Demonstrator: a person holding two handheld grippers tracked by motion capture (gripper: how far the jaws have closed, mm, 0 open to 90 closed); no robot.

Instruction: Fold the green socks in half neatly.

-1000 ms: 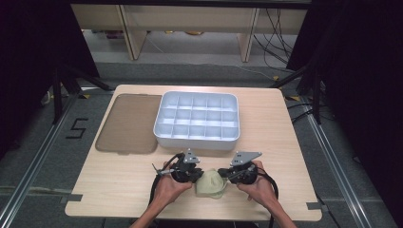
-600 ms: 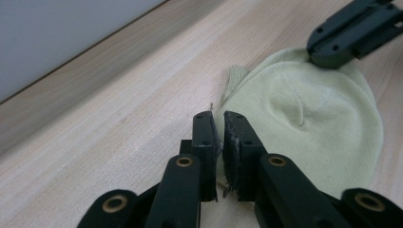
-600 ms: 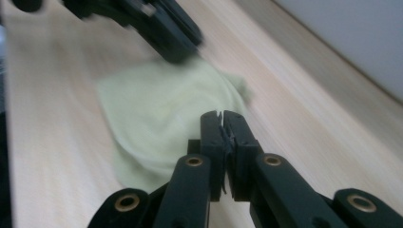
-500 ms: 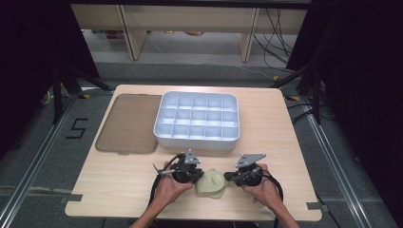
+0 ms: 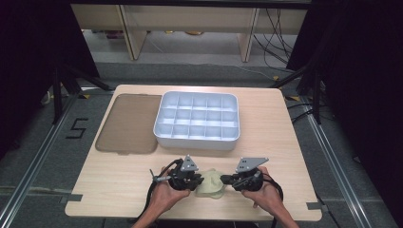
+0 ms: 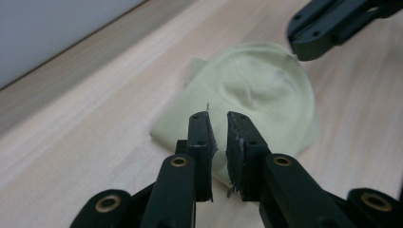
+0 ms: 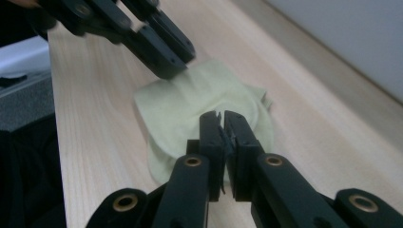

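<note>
A pale yellow-green cloth (image 5: pixel 211 184) lies crumpled on the wooden table near its front edge, also in the left gripper view (image 6: pixel 256 90) and the right gripper view (image 7: pixel 190 109). My left gripper (image 5: pixel 199 181) points at its left side. Its jaws (image 6: pixel 217 116) have just been opening a little; a narrow gap shows, with nothing between them. My right gripper (image 5: pixel 224 180) points at the cloth's right side, shut (image 7: pixel 221 114), with nothing in its jaws. Each gripper faces the other across the cloth: the right gripper (image 6: pixel 328 23) and the left gripper (image 7: pixel 157 42).
A white compartment tray (image 5: pixel 197 137) stands at the table's middle, behind the cloth. A flat brown lid (image 5: pixel 126 123) lies to its left. Bare tabletop (image 5: pixel 109 190) stretches left and right of the hands. Dark floor and cables surround the table.
The right gripper has drawn slightly to the right, off the cloth. The cloth now lies loose between both grippers. The left hand has stayed in place.
</note>
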